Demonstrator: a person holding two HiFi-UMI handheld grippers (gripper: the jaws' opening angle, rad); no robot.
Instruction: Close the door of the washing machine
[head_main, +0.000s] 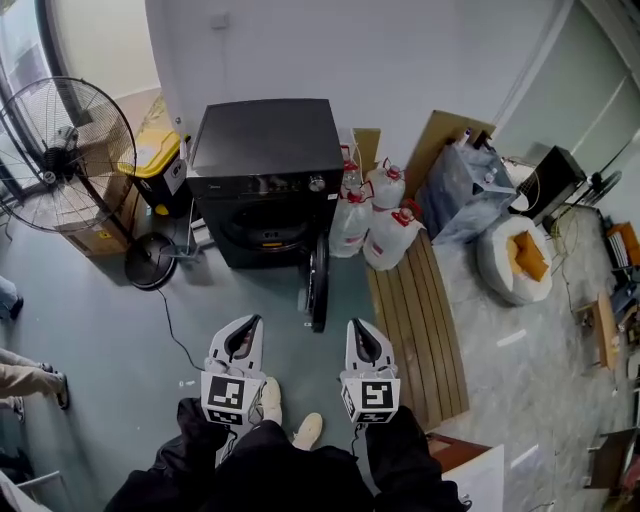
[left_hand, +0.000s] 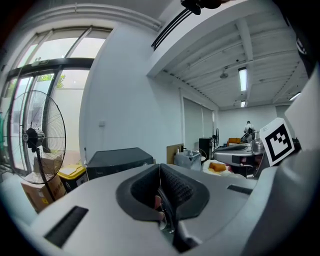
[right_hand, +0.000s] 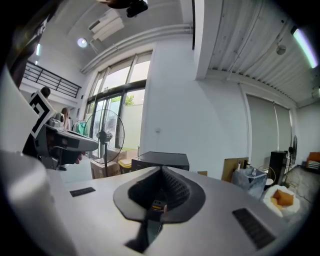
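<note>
A black washing machine (head_main: 266, 170) stands against the white back wall. Its round door (head_main: 318, 283) hangs open, swung out edge-on toward me at the machine's right front. My left gripper (head_main: 248, 324) hovers over the floor a little left of the door, jaws shut with nothing between them. My right gripper (head_main: 357, 328) hovers just right of the door, also shut and empty. Both are apart from the door. The machine's top (left_hand: 117, 159) shows beyond the left gripper's jaws, and again as the machine (right_hand: 160, 161) beyond the right gripper's jaws.
A standing fan (head_main: 70, 160) and a yellow-lidded bin (head_main: 158, 160) are left of the machine. Several clear jugs (head_main: 375, 220) and a wooden slat board (head_main: 420, 320) lie to its right. A white beanbag (head_main: 515, 260) sits farther right. A person's feet (head_main: 30, 380) show at the left edge.
</note>
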